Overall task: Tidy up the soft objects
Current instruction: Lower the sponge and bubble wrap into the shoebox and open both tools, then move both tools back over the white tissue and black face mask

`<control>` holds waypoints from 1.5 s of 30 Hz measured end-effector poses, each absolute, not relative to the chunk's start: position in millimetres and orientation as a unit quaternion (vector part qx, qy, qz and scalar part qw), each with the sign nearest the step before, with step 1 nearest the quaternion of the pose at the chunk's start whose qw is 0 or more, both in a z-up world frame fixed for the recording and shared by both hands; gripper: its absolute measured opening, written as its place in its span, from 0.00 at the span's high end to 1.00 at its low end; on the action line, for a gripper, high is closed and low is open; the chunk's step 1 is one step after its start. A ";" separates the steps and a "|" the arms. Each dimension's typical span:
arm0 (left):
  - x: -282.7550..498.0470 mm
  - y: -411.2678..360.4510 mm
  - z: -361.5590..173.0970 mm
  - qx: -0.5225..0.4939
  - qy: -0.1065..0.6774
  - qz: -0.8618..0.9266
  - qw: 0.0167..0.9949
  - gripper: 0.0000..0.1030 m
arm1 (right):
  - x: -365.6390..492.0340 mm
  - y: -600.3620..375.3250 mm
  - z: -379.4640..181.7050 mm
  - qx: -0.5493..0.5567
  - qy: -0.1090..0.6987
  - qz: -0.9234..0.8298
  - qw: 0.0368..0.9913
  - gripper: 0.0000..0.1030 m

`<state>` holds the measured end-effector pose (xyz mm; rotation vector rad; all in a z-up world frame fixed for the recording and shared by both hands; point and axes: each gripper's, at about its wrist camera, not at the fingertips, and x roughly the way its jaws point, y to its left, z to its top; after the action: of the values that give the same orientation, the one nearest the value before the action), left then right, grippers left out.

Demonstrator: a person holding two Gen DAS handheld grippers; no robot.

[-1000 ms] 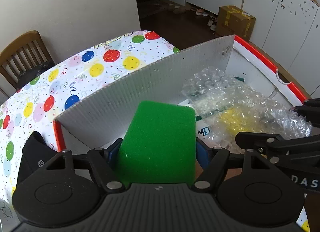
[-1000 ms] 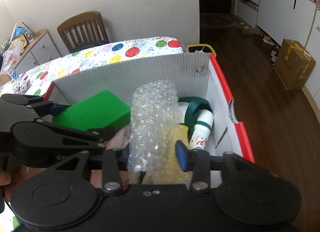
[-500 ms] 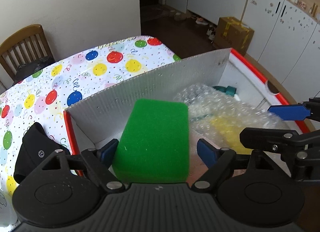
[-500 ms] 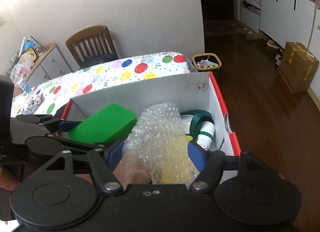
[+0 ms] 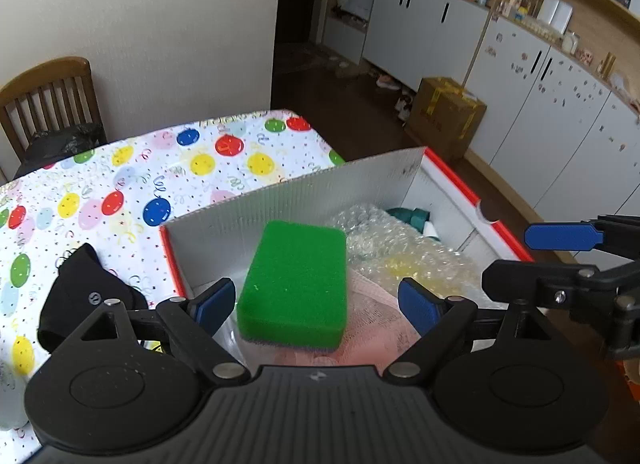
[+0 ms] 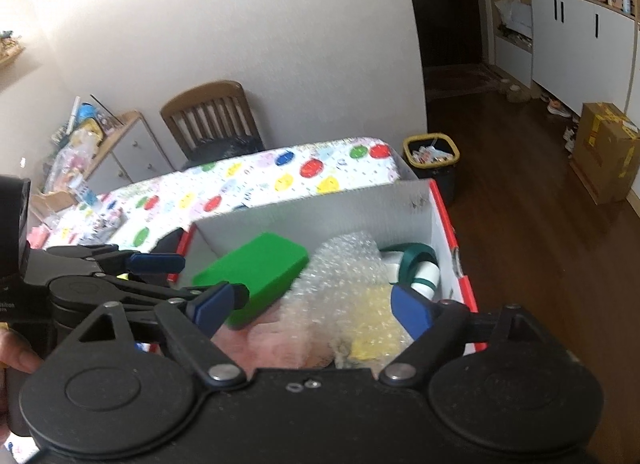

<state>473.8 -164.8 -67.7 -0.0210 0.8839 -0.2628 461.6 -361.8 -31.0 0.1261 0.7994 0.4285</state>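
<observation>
Now | left gripper [image 5: 316,300] and right gripper [image 6: 312,310] both spread, empty | green sponge [image 5: 294,284] rests inside box [image 5: 304,192]; lift clear, then fetch black cloth [image 5: 86,292] beside box

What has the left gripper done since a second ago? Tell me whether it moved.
Yes. The left gripper has opened off the green sponge and pulled up and back; the box's corrugated wall sits lower and farther in its view.
</observation>
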 end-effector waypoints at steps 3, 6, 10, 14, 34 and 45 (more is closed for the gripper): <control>460.4 -159.3 -54.8 -0.016 0.411 -0.126 0.903 0.14 | 454.0 -359.0 -20.3 0.065 0.373 0.219 0.899 0.12; 448.0 -149.7 -42.8 -0.024 0.396 -0.127 0.909 0.14 | 446.1 -353.4 -9.1 0.065 0.357 0.228 0.903 0.08; 431.5 -134.0 -28.6 -0.034 0.373 -0.121 0.919 0.14 | 437.9 -342.4 2.9 0.072 0.345 0.242 0.904 0.04; 417.4 -113.0 -18.0 -0.049 0.356 -0.112 0.926 0.13 | 429.4 -328.2 12.8 0.070 0.334 0.256 0.904 0.01; 335.0 37.9 -2.5 -0.072 0.302 -0.042 0.950 0.00 | 408.9 -213.0 17.0 0.058 0.335 0.285 0.896 0.00; 299.6 137.8 -22.7 -0.080 0.288 0.044 0.953 0.01 | 435.1 -125.7 -7.6 0.012 0.357 0.279 0.891 0.00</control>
<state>299.6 137.8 -22.7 -0.1632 0.5854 0.0886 435.1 -125.7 -7.6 0.0248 0.7409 0.5801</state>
